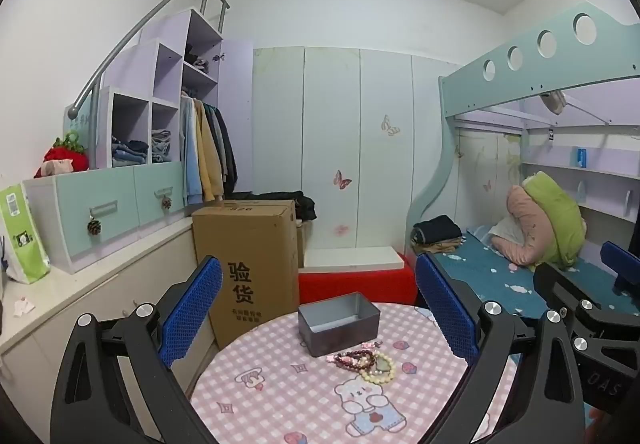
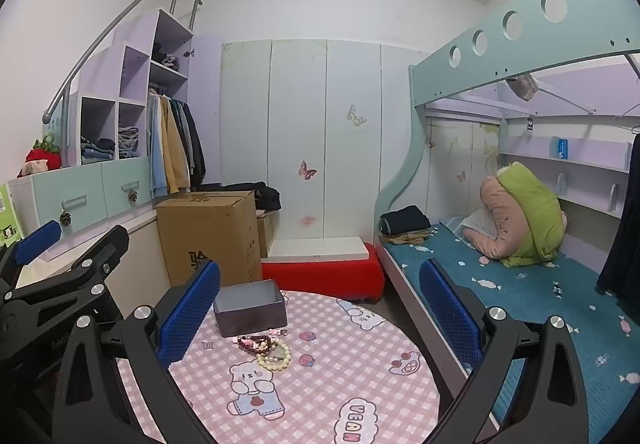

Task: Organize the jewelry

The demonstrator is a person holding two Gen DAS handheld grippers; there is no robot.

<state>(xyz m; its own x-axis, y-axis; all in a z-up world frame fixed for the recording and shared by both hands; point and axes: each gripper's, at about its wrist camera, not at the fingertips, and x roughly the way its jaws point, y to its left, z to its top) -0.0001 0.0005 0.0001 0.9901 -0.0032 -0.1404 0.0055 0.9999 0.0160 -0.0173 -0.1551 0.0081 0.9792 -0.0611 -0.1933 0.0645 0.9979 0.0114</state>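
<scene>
Only in the left wrist view: green-and-white bag [image 1: 22, 232] on the counter at far left. Only in the right wrist view: dark garment [image 2: 624, 228] hanging at far right. Left gripper [image 1: 320, 320] with jaws spread wide, nothing between the pads; right gripper [image 2: 320, 316] likewise wide apart and empty. Heap of bead bracelets [image 1: 366, 362] lying on the pink checked table [image 1: 280, 384] toward its far edge, just in front of the open grey metal box [image 1: 339, 323], ahead of both grippers and untouched.
</scene>
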